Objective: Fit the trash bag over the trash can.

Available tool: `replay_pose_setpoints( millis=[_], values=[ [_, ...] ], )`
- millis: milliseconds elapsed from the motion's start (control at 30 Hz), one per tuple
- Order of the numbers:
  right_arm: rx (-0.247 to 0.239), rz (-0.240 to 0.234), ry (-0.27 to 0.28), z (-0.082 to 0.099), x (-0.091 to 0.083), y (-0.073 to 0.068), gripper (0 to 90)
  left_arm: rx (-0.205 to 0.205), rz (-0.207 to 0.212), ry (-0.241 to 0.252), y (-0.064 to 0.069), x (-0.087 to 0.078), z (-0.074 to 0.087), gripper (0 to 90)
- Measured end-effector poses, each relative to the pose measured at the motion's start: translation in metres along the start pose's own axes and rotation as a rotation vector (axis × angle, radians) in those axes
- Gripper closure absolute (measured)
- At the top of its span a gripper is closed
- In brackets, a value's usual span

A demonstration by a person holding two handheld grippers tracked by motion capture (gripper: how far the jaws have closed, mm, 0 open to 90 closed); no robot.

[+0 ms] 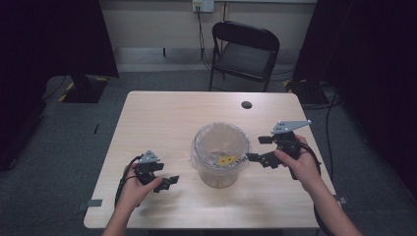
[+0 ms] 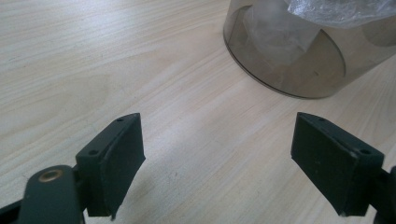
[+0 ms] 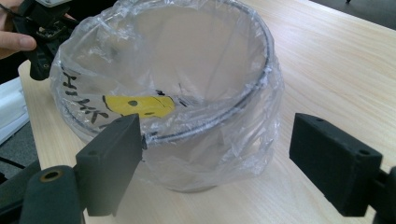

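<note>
High view: right gripper [image 1: 254, 158] spread, jaws just right of bag-lined bin [image 1: 220, 156]; left gripper [image 1: 168, 183] spread, empty, near-left of it.

Clear round bin [image 1: 220, 162] stands upright mid-surface, open mouth up, lined with a thin see-through plastic bag [image 3: 261, 116] whose crinkled edge folds down over the rim; a yellow patch with black marks [image 3: 139, 105] shows through the liner

Black tongs [image 1: 257, 148], grey three-cornered plates, trailing black cables, screwed pads [image 2: 119, 158]
</note>
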State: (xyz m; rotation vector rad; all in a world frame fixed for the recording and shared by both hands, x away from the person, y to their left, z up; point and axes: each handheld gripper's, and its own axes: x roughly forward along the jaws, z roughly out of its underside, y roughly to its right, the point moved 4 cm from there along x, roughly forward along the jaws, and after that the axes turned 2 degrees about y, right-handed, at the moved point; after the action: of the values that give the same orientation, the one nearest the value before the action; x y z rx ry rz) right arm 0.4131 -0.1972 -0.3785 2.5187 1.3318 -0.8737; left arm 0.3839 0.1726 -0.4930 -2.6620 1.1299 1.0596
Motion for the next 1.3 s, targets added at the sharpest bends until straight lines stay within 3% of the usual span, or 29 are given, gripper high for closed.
replay_pose_setpoints(
  millis=[433, 1300],
  values=[
    [0.029, -0.002, 0.008, 0.020, 0.001, 0.009, 16.7, 0.001, -0.002, -0.006, -0.001, 0.001, 0.002, 16.8],
    [0.072, -0.001, -0.032, 0.057, 0.016, 0.018, 16.6, -0.003, 0.006, -0.004, -0.002, 0.001, 0.003, 17.5]
  ],
)
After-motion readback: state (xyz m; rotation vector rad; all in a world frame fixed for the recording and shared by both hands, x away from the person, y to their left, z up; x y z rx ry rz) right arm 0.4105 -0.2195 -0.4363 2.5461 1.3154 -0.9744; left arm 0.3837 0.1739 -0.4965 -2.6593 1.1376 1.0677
